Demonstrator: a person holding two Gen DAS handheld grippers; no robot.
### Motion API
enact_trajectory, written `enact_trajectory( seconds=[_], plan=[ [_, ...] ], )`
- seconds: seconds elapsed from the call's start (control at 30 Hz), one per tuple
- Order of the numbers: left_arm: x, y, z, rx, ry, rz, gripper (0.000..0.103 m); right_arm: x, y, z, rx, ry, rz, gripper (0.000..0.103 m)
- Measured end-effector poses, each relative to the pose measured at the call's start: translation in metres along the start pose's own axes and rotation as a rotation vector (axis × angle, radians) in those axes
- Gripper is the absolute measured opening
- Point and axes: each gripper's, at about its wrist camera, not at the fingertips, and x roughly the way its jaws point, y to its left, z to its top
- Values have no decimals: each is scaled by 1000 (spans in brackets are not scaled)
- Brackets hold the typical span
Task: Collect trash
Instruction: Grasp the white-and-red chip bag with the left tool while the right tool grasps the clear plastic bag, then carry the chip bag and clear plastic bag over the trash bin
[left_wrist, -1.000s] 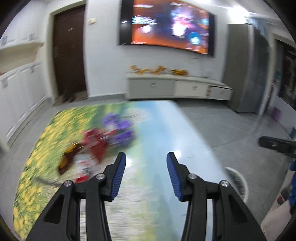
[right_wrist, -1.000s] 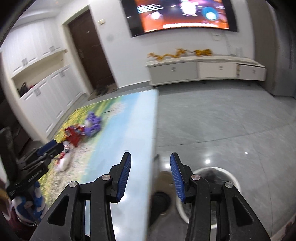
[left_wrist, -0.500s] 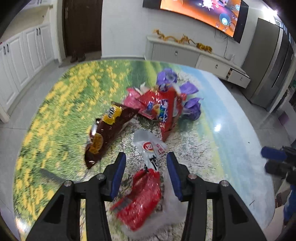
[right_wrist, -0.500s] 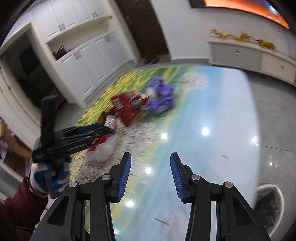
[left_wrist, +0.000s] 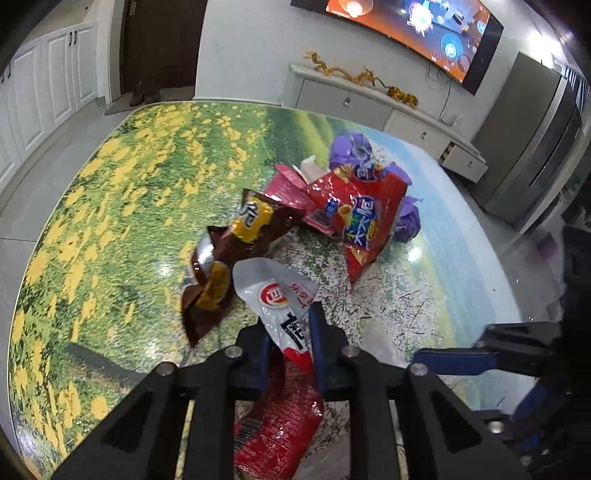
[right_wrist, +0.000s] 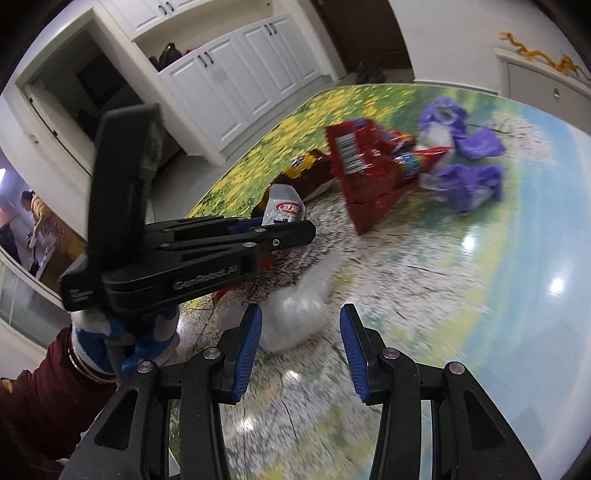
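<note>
Our left tongs (left_wrist: 289, 341) are closing on the white-and-red snack bag (left_wrist: 284, 317), which lies between their blue pads; the pads look pressed against its sides. The bag rests on the surface (left_wrist: 122, 206), printed with yellow flowers and sky, at its near side. Just beyond it lies a brown chip bag (left_wrist: 229, 254), then a red snack bag (left_wrist: 362, 218) overlapping a pink wrapper (left_wrist: 291, 192), with purple wrappers (left_wrist: 349, 147) behind and beside them.

Our right tongs (right_wrist: 301, 350) stand spread, pinching nothing, hovering above a clear plastic bag (right_wrist: 299, 314) that lies on the surface next to the white-and-red bag. In the right wrist view our left hand (right_wrist: 122, 332), in a blue and white glove with a dark red sleeve (right_wrist: 40, 398), grips the left tool's handle.
</note>
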Motion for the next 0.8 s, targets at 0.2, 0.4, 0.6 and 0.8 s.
enact_trajectory(
  seconds=[0.2, 0.4, 0.6, 0.8],
  plan=[
    [-29, 2, -6, -14, -66, -6, 18, 17, 8, 0, -23, 24, -16, 43],
    [-55, -4, -16, -11, -112, 26, 18, 2, 10, -7, -36, -7, -10, 29],
    [-78, -19, -29, -9, -149, 45, 17, -42, 7, -24, -30, -80, -44, 27],
    [-96, -46, -40, 12, -177, 47, 17, -100, -8, -50, 23, -184, -113, 27]
  ],
)
